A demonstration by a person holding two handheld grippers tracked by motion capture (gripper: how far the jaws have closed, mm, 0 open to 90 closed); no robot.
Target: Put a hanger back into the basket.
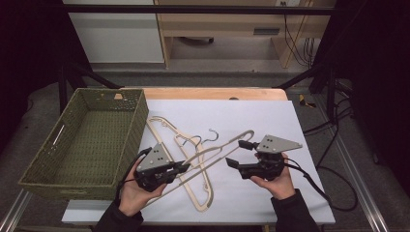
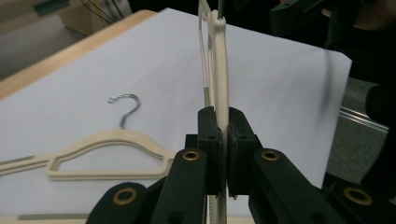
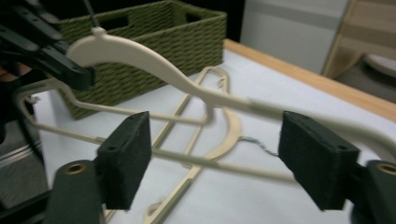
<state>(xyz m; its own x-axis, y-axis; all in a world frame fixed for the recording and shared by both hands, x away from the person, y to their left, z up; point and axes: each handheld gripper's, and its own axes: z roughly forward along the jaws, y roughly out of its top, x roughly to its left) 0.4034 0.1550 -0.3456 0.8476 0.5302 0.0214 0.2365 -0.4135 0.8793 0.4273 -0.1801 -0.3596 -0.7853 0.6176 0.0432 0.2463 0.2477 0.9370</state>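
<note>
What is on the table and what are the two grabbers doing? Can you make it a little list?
held thing: cream hanger, lifted off the sheet
left gripper: shut on the cream hanger near its hook end
right gripper: jaws wide apart, the hanger's bars between them, pads not pressing
lying flat: two more hangers on the white sheet, overlapping
basket: green woven, at the table's left edge, nothing inside

Wooden table (image 1: pixel 212 93) under white sheet (image 1: pixel 270 116); green wicker basket (image 1: pixel 43 166), cream hangers (image 1: pixel 167 133) on it.
</note>
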